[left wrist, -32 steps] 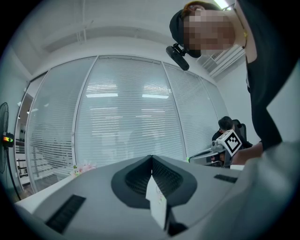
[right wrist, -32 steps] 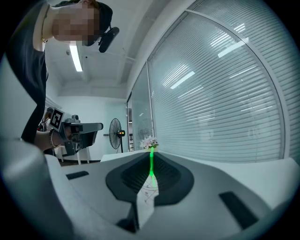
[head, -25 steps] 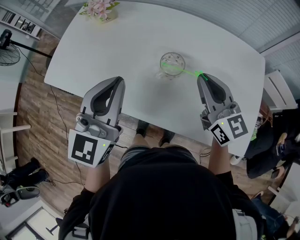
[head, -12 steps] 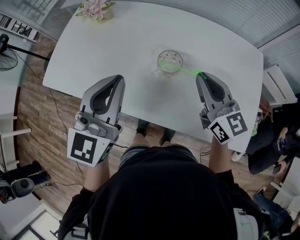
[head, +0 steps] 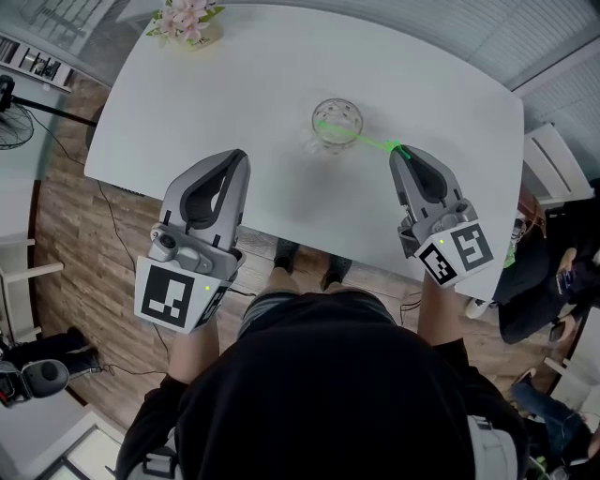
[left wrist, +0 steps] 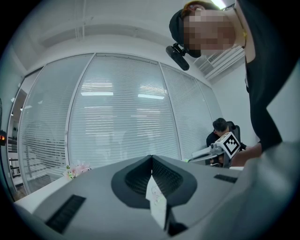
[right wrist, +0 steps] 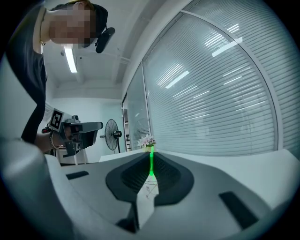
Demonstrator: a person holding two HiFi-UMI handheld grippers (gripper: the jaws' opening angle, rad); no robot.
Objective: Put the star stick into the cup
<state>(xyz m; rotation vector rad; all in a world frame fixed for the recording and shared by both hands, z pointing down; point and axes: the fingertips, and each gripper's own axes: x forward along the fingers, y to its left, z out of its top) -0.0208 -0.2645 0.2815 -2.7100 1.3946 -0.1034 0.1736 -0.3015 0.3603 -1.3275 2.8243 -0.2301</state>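
A white table [head: 281, 112] is seen from above, with a glass cup [head: 337, 122] near its middle and flowers [head: 187, 19] at a far corner. The green star stick [head: 361, 141] is clamped between the 2 closed jaws of the right gripper [head: 397, 153], its far end reaching over the cup's mouth. The left gripper [head: 239, 157] is held apart from the cup, jaws together, with nothing between them.

No readable text, brand or number anywhere. Only coded black-white square markers on cubes of left gripper [head: 234, 159], right gripper [head: 395, 152].
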